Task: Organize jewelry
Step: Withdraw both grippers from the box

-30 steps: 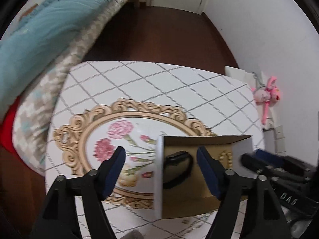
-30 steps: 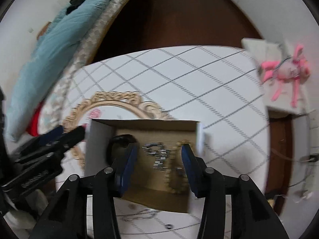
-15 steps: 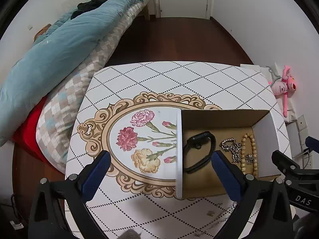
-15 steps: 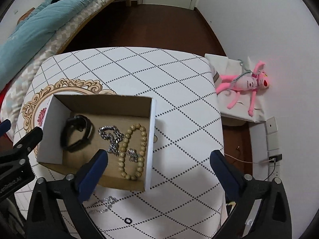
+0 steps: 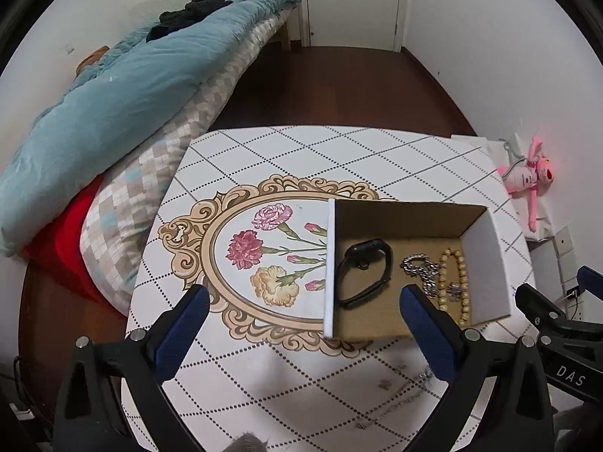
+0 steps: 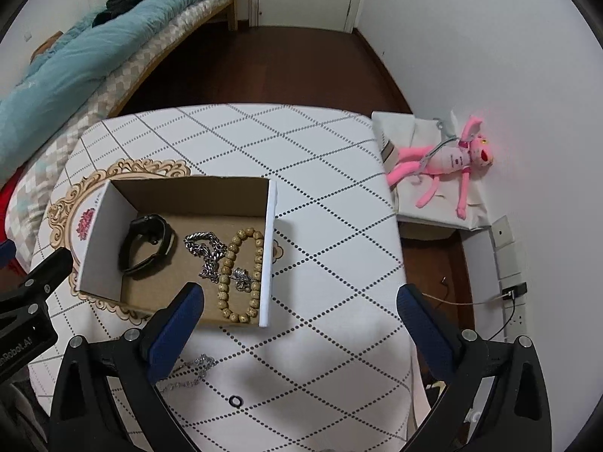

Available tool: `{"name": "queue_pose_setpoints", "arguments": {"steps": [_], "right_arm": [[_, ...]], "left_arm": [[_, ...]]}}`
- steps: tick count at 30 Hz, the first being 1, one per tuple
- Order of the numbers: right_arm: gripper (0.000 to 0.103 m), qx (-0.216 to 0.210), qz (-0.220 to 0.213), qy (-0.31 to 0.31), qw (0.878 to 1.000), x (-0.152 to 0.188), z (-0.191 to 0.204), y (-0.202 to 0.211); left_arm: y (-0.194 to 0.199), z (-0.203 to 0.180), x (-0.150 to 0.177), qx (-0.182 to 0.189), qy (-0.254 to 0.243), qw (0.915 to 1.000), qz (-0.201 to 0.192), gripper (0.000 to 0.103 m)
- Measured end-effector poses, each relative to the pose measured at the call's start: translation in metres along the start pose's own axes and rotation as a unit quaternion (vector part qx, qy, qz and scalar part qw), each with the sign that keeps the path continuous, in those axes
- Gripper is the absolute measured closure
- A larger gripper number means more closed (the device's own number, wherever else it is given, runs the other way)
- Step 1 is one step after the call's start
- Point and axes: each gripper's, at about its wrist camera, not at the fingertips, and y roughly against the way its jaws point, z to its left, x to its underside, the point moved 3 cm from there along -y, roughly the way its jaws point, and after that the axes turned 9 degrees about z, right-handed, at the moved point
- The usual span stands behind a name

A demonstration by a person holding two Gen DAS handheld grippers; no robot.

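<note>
An open cardboard box (image 6: 113, 222) (image 5: 486, 263) sits on the patterned table. It holds a black watch (image 6: 147, 245) (image 5: 363, 273), a silver chain bracelet (image 6: 205, 248) (image 5: 420, 269) and a wooden bead bracelet (image 6: 241, 275) (image 5: 456, 282). A thin silver chain (image 6: 188, 371) (image 5: 410, 388) and a small black ring (image 6: 235, 401) lie on the table in front of the box. My left gripper (image 5: 301, 316) is open and empty, above the table left of the box. My right gripper (image 6: 297, 312) is open and empty, above the table right of the box.
A bed with a blue duvet (image 5: 113, 86) borders the table's left side. A pink plush toy (image 6: 448, 158) lies on a white cloth-covered stand to the right, by the wall. Wall sockets and cables (image 6: 508, 293) are at the lower right. Dark wooden floor lies beyond the table.
Both grippers have opened wide and pulled up and back from the box. The right gripper left its spot inside the box and now shows the whole table.
</note>
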Motion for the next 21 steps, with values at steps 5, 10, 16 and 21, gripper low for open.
{"name": "queue_pose_setpoints", "arguments": {"steps": [5,10,16,21], "right_arm": [[0.0,0.006,-0.03,-0.006,1.0,0.012,-0.006,0.028],[0.0,0.004,-0.059,-0.014,0.998,0.025,-0.011,0.06],[0.0,0.005,-0.09,-0.021,0.996,0.037,-0.017,0.094],[0.0,-0.003,-0.101,-0.027,0.995,0.045,-0.02,0.11]], "left_arm": [[0.026,-0.003,0.01,0.007,-0.003,0.9997,-0.023,0.0],[0.055,-0.006,0.019,0.014,-0.006,0.9987,-0.049,0.0],[0.083,-0.006,0.028,0.023,-0.004,0.9974,-0.069,0.0],[0.097,-0.005,0.035,0.029,0.003,0.9965,-0.079,0.0]]}}
